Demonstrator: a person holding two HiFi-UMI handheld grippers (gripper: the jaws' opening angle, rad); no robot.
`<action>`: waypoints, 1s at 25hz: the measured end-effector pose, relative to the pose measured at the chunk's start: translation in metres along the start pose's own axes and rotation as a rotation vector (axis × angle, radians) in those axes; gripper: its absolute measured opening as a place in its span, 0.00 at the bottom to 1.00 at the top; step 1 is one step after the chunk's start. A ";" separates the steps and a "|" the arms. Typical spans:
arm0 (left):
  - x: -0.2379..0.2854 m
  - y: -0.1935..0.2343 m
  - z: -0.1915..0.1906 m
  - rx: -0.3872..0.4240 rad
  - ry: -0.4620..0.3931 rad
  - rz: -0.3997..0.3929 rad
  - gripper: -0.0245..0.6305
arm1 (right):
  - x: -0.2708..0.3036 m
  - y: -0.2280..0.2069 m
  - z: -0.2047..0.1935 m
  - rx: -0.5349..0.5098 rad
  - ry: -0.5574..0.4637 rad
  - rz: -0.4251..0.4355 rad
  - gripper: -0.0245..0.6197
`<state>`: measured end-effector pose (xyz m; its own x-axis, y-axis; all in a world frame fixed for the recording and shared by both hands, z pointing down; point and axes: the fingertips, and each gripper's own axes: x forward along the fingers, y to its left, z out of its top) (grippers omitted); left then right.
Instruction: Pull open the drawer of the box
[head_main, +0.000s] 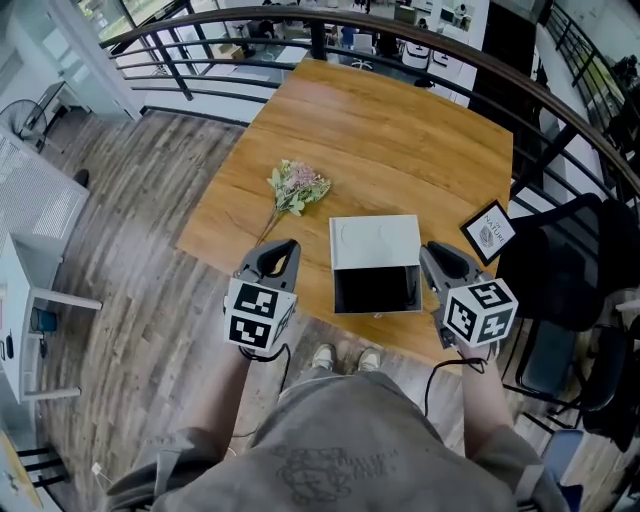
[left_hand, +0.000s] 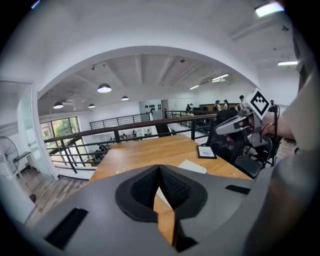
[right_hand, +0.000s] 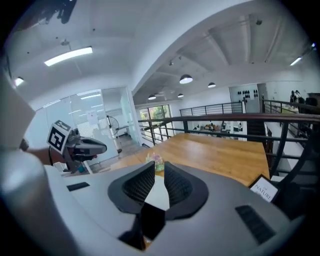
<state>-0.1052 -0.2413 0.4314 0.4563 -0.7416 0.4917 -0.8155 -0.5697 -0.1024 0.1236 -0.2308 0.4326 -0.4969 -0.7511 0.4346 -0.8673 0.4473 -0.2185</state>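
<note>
A: So, where to find the box (head_main: 375, 240)?
B: On the table (head_main: 400, 150), near its front edge, right between the two grippers. Close to both, touched by neither.
A: And relative to the left gripper (head_main: 285, 248)?
B: Just right of it, across a narrow strip of bare wood. Gripper held clear of the tabletop, pointing away and somewhat down, jaws pressed together at the tips, nothing in them.
A: Same for the right gripper (head_main: 432, 252)?
B: Mirrored: just left of it, close beside. Jaws nearly together there, parted by a thin slit only, gripping nothing; through that slit, a glimpse of white box.
A: Anything printed on the box itself?
B: Faint lines on the white top, too faint to read. Dark near side framed in white, facing the body; impossible to say whether closed front or open cavity.
A: Any writing elsewhere?
B: Only on the card (head_main: 489, 231), dark-framed, lying right of the box beyond the right gripper: "NATURE" in capitals, with a smaller line above, too small to read. Black-and-white square markers (head_main: 258, 315) on both grippers, without letters. Also flowers (head_main: 296, 187) beyond the box to the left, apart from it.
</note>
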 end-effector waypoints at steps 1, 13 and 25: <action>-0.004 0.001 0.010 0.008 -0.023 0.006 0.06 | -0.007 0.004 0.013 -0.015 -0.032 0.004 0.15; -0.070 -0.011 0.117 0.099 -0.324 0.048 0.06 | -0.080 0.051 0.110 -0.183 -0.304 0.020 0.12; -0.092 -0.028 0.132 0.092 -0.398 0.030 0.06 | -0.143 0.065 0.143 -0.253 -0.451 -0.031 0.10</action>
<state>-0.0773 -0.2040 0.2745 0.5495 -0.8274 0.1161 -0.8035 -0.5614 -0.1979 0.1345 -0.1638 0.2310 -0.4836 -0.8753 0.0057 -0.8748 0.4835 0.0310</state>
